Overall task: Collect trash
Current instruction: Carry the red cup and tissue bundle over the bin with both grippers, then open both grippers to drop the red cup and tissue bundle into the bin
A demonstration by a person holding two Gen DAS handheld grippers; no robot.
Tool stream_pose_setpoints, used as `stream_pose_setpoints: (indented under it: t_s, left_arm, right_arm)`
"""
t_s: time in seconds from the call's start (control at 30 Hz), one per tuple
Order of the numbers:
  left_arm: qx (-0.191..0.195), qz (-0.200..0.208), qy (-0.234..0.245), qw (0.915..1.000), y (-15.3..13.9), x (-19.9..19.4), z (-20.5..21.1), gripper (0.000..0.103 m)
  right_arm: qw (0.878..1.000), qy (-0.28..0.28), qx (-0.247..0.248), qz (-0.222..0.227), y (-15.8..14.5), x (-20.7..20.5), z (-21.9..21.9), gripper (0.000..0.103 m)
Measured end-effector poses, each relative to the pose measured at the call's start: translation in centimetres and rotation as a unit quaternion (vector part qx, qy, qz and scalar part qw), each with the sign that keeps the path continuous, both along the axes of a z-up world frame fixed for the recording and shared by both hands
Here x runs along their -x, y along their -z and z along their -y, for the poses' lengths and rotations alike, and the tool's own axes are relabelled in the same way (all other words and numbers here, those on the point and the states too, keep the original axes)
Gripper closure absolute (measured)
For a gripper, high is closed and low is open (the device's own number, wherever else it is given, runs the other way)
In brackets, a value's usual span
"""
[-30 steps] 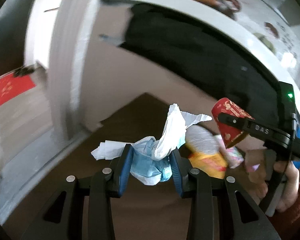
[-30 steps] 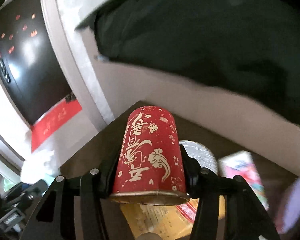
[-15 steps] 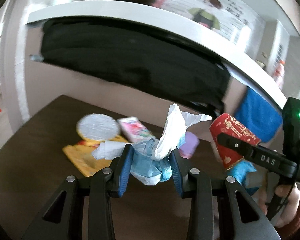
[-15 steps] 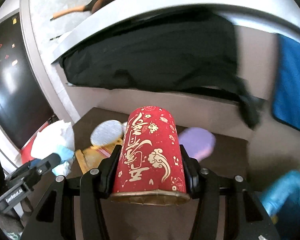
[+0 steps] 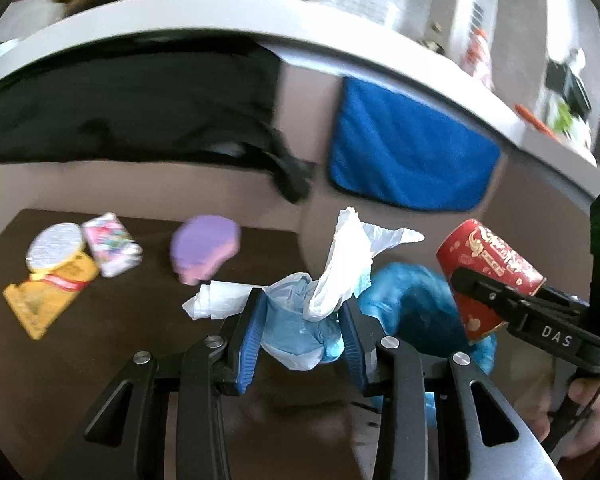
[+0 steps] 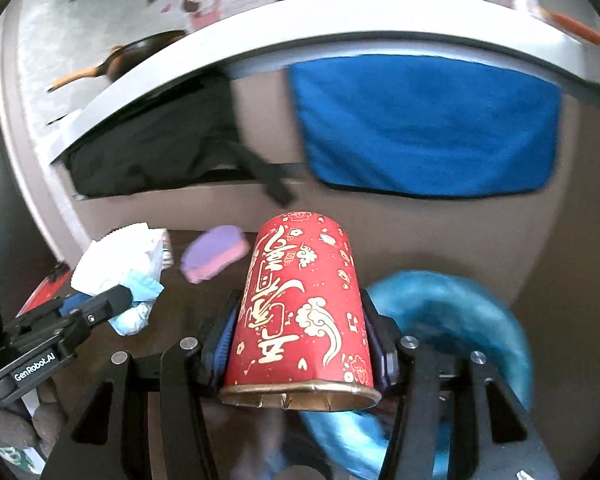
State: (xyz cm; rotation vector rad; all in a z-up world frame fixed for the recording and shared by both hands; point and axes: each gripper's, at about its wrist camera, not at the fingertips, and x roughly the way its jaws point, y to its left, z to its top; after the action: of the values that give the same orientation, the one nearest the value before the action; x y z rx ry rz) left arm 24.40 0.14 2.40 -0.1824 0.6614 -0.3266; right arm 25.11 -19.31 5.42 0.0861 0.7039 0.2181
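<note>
Now my left gripper (image 5: 302, 334) clamps crumpled tissue (image 5: 336, 280), my right gripper (image 6: 302, 344) clamps the red cup (image 6: 300, 304); blue bin (image 6: 452, 320) at 3 o'clock, 3 wrappers (image 5: 112, 250) remain at 10.

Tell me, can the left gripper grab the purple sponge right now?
Probably not yet. The left gripper is already shut on a wad of tissue and blue plastic, so its jaws are full. The purple sponge lies uncovered on the dark table, with nothing blocking it.
</note>
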Motion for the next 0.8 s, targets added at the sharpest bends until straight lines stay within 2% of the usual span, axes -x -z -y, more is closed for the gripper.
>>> stream_pose_setpoints:
  t_s: [0.23, 0.37, 0.53, 0.67, 0.8]
  left_arm:
    - [-0.031, -0.037, 0.041, 0.9980, 2.0, -1.4, 8.0, 0.065]
    - [-0.039, -0.054, 0.041, 0.9969, 3.3, -2.4, 11.2, 0.065]
    - [-0.054, -0.057, 0.034, 0.9963, 4.6, -3.0, 14.3, 0.065]
    - [-0.071, -0.056, 0.031, 0.9954, 5.4, -3.2, 15.3, 0.065]
    - [-0.074, -0.062, 0.022, 0.9951, 6.2, -3.4, 15.6, 0.065]
  right_arm:
    - [0.999, 0.046, 0.011, -0.025, 2.2, 0.8, 6.3, 0.052]
    - [0.996, 0.070, 0.005, -0.046, 4.1, 0.6, 9.3, 0.052]
    - [0.994, 0.092, -0.008, -0.065, 6.5, 0.0, 12.2, 0.052]
    - [0.992, 0.096, -0.029, -0.075, 7.6, -0.5, 13.7, 0.052]
    - [0.993, 0.092, -0.028, -0.073, 8.0, -0.7, 14.2, 0.052]
